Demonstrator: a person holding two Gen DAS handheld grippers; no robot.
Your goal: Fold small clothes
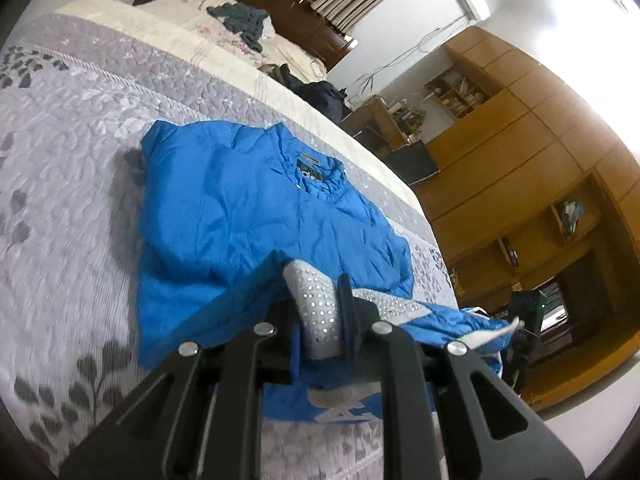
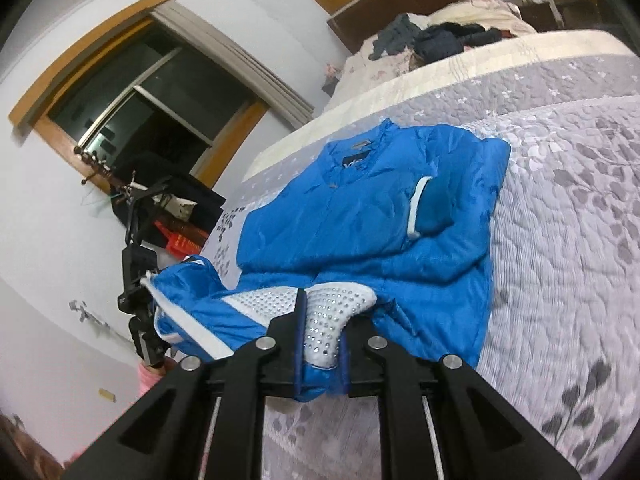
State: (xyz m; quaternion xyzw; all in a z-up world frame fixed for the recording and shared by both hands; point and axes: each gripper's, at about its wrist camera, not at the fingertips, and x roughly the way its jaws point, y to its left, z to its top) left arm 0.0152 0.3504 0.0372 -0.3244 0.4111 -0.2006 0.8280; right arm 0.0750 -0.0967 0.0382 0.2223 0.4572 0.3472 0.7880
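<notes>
A small blue jacket (image 1: 240, 208) lies collar-up on the grey leaf-patterned bedspread (image 1: 60, 200), its sleeves folded in. My left gripper (image 1: 320, 320) is shut on the jacket's lower hem, pinching a white panel studded with silver dots (image 1: 316, 304). In the right wrist view the same blue jacket (image 2: 360, 216) shows a white-trimmed cuff lying across its chest. My right gripper (image 2: 322, 332) is shut on the other end of the hem, on the same dotted white panel (image 2: 332, 312). Both grippers hold the hem lifted above the bedspread (image 2: 560, 260). The other gripper (image 2: 140, 288) shows at the left.
Dark clothes (image 1: 240, 24) lie heaped on a floral sheet at the bed's head, by a brown headboard (image 1: 280, 4). Wooden cabinets and shelves (image 1: 520, 140) stand beyond the bed's edge. A dark window (image 2: 132, 100) and a coat stand (image 2: 120, 188) are on the other side.
</notes>
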